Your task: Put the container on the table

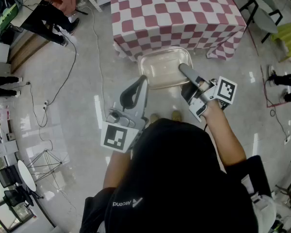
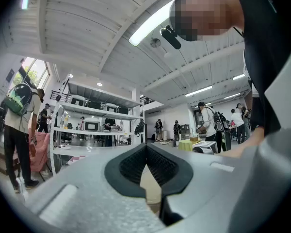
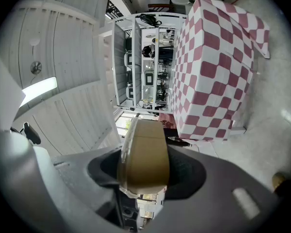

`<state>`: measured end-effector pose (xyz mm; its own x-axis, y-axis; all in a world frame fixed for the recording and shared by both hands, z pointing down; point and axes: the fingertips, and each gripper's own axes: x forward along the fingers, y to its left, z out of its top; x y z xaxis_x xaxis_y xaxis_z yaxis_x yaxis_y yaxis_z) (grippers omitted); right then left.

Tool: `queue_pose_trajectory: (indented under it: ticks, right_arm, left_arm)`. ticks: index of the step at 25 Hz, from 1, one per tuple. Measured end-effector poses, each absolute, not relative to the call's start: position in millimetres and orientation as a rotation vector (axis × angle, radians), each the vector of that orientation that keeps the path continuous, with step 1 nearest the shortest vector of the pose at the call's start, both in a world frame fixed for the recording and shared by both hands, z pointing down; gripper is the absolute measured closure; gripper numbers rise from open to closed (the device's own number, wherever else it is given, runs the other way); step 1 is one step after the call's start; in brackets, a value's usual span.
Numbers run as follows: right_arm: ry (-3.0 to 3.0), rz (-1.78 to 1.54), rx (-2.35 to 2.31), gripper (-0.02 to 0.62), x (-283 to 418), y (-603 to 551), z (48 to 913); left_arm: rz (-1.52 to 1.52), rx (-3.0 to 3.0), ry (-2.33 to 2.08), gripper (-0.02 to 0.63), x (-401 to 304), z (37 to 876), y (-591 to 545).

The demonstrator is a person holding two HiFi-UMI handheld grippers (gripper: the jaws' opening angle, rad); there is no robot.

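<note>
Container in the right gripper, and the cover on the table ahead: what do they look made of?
The container: likely clear, glossy plastic; the pale floor shows through its walls and its rim catches light. The table cover: seems a matte red-and-white checked cloth, hanging in soft folds at the corners; a thin vinyl sheet can't be ruled out.

We're in a big open hall here, more lab or workshop than anyone's home. Overhead, a white ribbed ceiling (image 2: 82,42) carries long strip lights (image 2: 153,23). Underfoot there's a pale polished floor (image 1: 77,125), and a black cable (image 1: 64,83) trails loose across it. A white shelving rack (image 2: 94,114) is lined with boxy appliances, and a thin-legged stand (image 1: 43,161) sits off to one side. One table (image 1: 174,8) wears a red-and-white checked cloth. In the background, people (image 2: 209,123) with backpacks stand about in small groups.
</note>
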<state>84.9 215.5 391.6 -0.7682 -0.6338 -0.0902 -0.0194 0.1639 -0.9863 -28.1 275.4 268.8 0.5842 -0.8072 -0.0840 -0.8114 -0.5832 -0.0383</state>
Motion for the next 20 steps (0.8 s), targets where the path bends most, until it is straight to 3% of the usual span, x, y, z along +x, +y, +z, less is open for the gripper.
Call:
queue_pose_trajectory:
  ticks: [20]
  right_arm:
    - [1.925,-1.638,-0.602,0.380,145,150,388]
  left_arm:
    - [0.058,-2.682,1.488,0.597,13,275,227]
